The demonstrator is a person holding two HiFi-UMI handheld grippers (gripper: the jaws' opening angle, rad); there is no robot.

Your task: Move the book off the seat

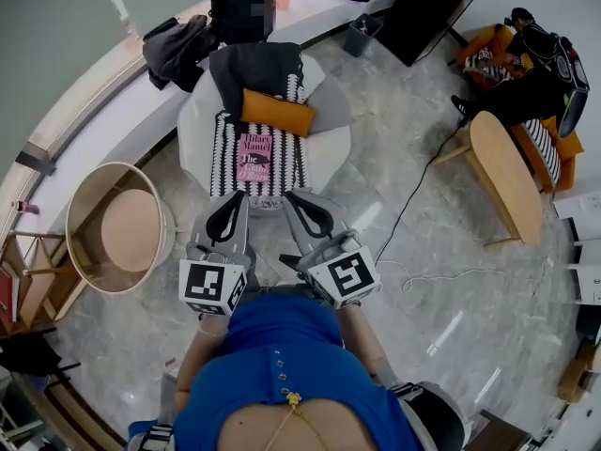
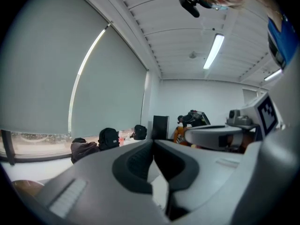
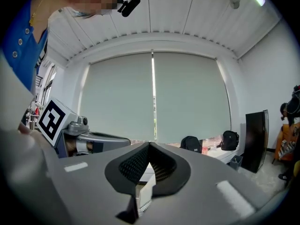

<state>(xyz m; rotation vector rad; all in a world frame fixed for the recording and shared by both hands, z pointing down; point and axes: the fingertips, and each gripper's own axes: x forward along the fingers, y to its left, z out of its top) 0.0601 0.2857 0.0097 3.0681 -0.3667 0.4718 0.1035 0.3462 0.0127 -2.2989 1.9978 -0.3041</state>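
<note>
A pink book (image 1: 255, 156) lies flat on the black-and-white striped cover of a white round seat (image 1: 329, 153). An orange cushion (image 1: 275, 111) leans just behind it, under a dark grey garment (image 1: 255, 69). My left gripper (image 1: 233, 203) and right gripper (image 1: 299, 203) hover side by side just short of the seat's near edge, both shut and empty. In the left gripper view the left gripper (image 2: 153, 142) has its jaws pressed together, pointing up at the far wall. The right gripper (image 3: 149, 145) looks the same in its own view. Neither gripper view shows the book.
A round wooden side table (image 1: 122, 228) stands left of the seat. A low oval wooden table (image 1: 507, 172) stands to the right, with a black cable (image 1: 413, 195) on the floor. Bags (image 1: 239, 7) sit on the window ledge. A person (image 1: 526, 73) sits at far right.
</note>
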